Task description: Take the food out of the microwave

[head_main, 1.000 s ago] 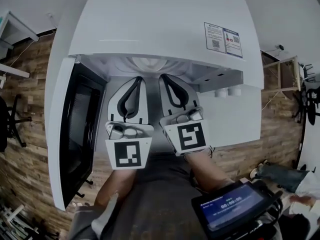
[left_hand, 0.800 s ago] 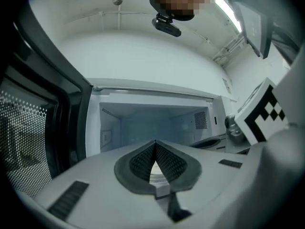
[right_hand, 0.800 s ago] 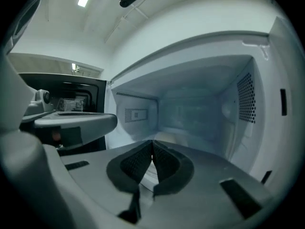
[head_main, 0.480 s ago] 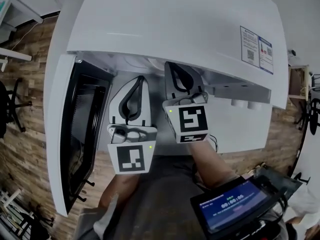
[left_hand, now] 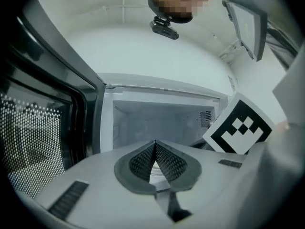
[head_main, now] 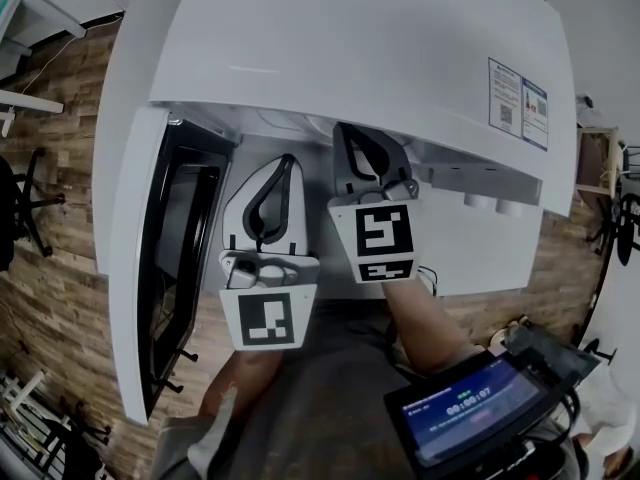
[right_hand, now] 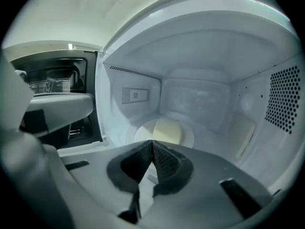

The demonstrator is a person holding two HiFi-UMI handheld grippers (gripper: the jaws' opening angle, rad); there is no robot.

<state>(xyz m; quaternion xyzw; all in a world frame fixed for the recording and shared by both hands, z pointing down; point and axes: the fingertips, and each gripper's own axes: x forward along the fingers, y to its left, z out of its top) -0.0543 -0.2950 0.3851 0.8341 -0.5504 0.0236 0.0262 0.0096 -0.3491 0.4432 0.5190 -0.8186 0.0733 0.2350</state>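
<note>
The white microwave [head_main: 340,48] stands with its door [head_main: 130,268] swung open to the left. In the right gripper view, a pale round food [right_hand: 167,129] lies on a white plate [right_hand: 141,133] on the cavity floor. My right gripper [right_hand: 152,143] is shut and empty, its tips just short of the plate; in the head view the right gripper [head_main: 352,133] reaches into the opening. My left gripper [head_main: 284,163] hovers beside it at the opening. In its own view the left gripper [left_hand: 155,143] is shut on nothing, facing the cavity [left_hand: 162,120].
The door's dark window [left_hand: 33,142] stands close on the left of both grippers. The cavity's perforated right wall [right_hand: 283,99] is near the right gripper. A device with a lit screen [head_main: 465,408] sits low on the right. Control knobs [head_main: 495,205] are on the microwave's front.
My right gripper has pushed further into the microwave opening and tipped down, its marker cube now facing the head camera. The left gripper has shifted only slightly.
</note>
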